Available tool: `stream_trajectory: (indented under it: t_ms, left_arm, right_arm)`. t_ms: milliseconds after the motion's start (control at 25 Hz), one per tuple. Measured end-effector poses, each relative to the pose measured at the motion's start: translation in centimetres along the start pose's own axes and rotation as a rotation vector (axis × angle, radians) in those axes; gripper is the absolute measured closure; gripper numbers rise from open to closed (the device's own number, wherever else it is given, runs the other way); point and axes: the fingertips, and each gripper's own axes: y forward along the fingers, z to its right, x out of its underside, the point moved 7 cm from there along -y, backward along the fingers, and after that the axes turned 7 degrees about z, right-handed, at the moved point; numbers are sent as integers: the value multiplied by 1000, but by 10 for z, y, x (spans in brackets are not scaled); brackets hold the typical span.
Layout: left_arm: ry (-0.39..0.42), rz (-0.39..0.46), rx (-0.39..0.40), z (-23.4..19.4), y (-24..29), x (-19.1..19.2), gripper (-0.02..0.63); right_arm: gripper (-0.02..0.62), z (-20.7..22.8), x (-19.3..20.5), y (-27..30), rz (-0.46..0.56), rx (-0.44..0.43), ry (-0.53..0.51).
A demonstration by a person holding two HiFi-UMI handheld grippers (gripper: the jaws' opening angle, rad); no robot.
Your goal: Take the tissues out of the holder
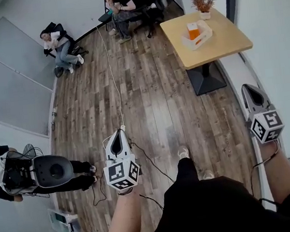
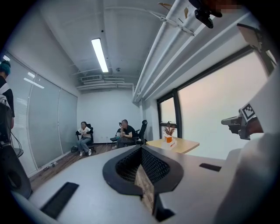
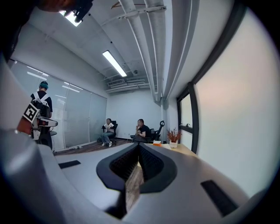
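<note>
The tissue holder (image 1: 196, 33) is a white box with an orange pack in it, standing on a light wooden table (image 1: 227, 41) far ahead at the upper right. It also shows small in the left gripper view as the holder (image 2: 169, 140) and in the right gripper view as the holder (image 3: 158, 144). My left gripper (image 1: 120, 132) hangs over the wooden floor, far short of the table, jaws shut with nothing between them. My right gripper (image 1: 249, 89) is held near the window wall, also shut and empty. Both point toward the table from a distance.
A potted plant (image 1: 203, 3) stands at the table's far end. Two people sit on chairs at the back wall (image 1: 64, 44), (image 1: 122, 6). Another person with equipment (image 1: 32, 175) stands at the left. A cable (image 1: 114, 80) runs along the floor.
</note>
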Motion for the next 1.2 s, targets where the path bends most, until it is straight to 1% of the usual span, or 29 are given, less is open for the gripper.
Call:
stream_trajectory:
  t_ms: [400, 600, 840, 960, 1200]
  left_arm:
    - [-30, 1, 50, -45, 106, 16, 601]
    - [-46, 0, 82, -64, 160, 20, 601]
    - [-2, 10, 134, -78, 216, 14, 601]
    - [-15, 7, 130, -97, 243, 16, 601]
    - [-23, 1, 147, -128, 292, 27, 601]
  right_arm:
    - [589, 6, 18, 77, -38, 79, -17]
    - [589, 5, 16, 114, -57, 114, -23]
    - [589, 1, 12, 166, -66, 131, -17]
    - [589, -8, 13, 197, -75, 140, -10]
    - [589, -19, 15, 241, -67, 150, -40]
